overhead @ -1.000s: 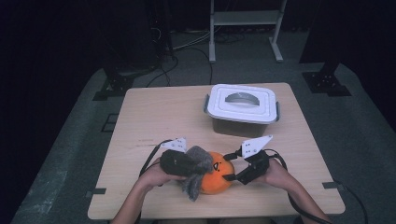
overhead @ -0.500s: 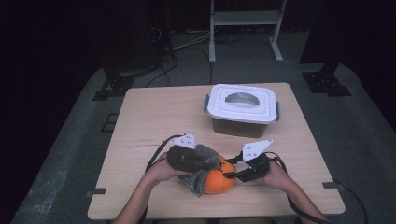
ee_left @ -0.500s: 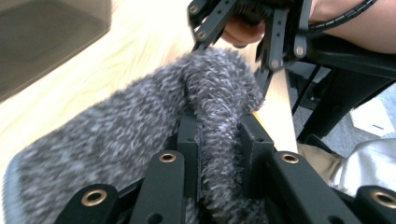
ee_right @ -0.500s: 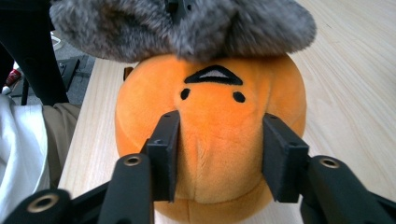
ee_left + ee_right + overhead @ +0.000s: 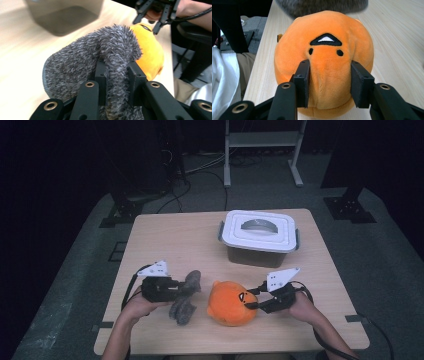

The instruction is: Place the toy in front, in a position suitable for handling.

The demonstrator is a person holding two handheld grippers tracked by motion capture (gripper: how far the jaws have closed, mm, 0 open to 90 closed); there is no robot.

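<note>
Your left gripper point(image 5: 181, 290) pinched the grey cloth point(image 5: 185, 296); your right gripper point(image 5: 253, 304), jaws just closing, squeezed the plush point(image 5: 229, 302) near the table's point(image 5: 165, 235) front edge — that shallow fold could have slipped free.

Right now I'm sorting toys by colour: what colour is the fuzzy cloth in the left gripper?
Grey fuzzy cloth, clearest in the left gripper view.

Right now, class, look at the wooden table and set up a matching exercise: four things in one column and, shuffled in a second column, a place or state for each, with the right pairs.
Things
1. fuzzy grey cloth
2. round orange plush toy
3. white-lidded plastic box
4. pale wooden table

Places or states
A. stands closed at the far side of the table
B. pinched in the left gripper
C. bears everything else
D. squeezed by the right gripper, whose jaws have just been closing

Pairs: 1-B, 2-D, 3-A, 4-C
</note>
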